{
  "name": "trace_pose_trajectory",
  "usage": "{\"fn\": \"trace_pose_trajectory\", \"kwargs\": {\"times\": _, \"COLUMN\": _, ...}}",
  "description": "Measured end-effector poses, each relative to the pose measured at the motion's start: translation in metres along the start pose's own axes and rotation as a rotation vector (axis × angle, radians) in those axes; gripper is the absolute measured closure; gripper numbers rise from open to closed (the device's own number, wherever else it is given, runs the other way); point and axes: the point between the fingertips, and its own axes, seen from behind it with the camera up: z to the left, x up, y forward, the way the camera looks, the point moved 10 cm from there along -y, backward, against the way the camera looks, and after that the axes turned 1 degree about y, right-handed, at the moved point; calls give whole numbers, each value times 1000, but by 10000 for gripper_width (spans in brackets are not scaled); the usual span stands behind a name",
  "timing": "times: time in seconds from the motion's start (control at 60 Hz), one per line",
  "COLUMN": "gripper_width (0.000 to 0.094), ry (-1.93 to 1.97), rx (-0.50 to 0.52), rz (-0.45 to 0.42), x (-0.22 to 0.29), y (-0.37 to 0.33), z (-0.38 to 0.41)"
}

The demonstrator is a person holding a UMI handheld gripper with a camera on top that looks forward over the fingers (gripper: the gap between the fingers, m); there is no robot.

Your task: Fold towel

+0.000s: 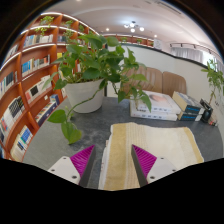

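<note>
We log the gripper (109,165) poised low over a grey table (42,140), its two fingers spread well apart; the left finger's magenta pad (82,158) and the right finger's magenta pad (146,160) face each other across an open gap, and neither pad presses on anything. The towel (122,148), pale cream with faint lengthwise stripes, lies flat on the table; it runs from just ahead of the fingers back between them, with space at either side of the strip where it passes between the pads; on the right it spreads wider under and beyond the right finger; we cannot tell whether the fingertips touch the cloth. Just beyond the towel's far edge, left of centre, stands a white pot (84,98) bearing a leafy green plant (100,65) whose stems trail down toward the near side; one leaf hangs over the table near the left finger. Far right of the pot we note a stack of books (158,106) on the table, with a darker box (190,112) beside it. On the left, a tall orange bookshelf (28,70) filled with books curves along the wall; another plant (214,76) shows at far right; ceiling lights (132,26) glow overhead.
</note>
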Motion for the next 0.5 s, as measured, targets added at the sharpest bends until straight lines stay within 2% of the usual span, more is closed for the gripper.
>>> {"fn": "trace_pose_trajectory", "kwargs": {"times": 0.067, "gripper_width": 346, "ry": -11, "rx": -2, "rz": 39, "x": -9, "y": 15, "z": 3}}
{"fn": "trace_pose_trajectory", "kwargs": {"times": 0.1, "gripper_width": 387, "ry": -15, "rx": -5, "rz": 5, "x": -7, "y": 13, "z": 4}}
{"fn": "trace_pose_trajectory", "kwargs": {"times": 0.167, "gripper_width": 628, "ry": -3, "rx": -24, "rz": 6, "x": -11, "y": 15, "z": -2}}
{"fn": "trace_pose_trajectory", "kwargs": {"times": 0.217, "gripper_width": 772, "ry": 14, "rx": -38, "rz": 5, "x": -12, "y": 16, "z": -6}}
{"fn": "trace_pose_trajectory", "kwargs": {"times": 0.233, "gripper_width": 792, "ry": 15, "rx": -46, "rz": 4, "x": -12, "y": 16, "z": -8}}
{"fn": "trace_pose_trajectory", "kwargs": {"times": 0.25, "gripper_width": 913, "ry": 13, "rx": -60, "rz": 3, "x": -12, "y": 16, "z": -12}}
{"fn": "trace_pose_trajectory", "kwargs": {"times": 0.433, "gripper_width": 915, "ry": 103, "rx": 30, "rz": 78, "x": 2, "y": 10, "z": -16}}
{"fn": "trace_pose_trajectory", "kwargs": {"times": 0.5, "gripper_width": 914, "ry": 199, "rx": 70, "rz": 47, "x": 24, "y": -5, "z": -27}}
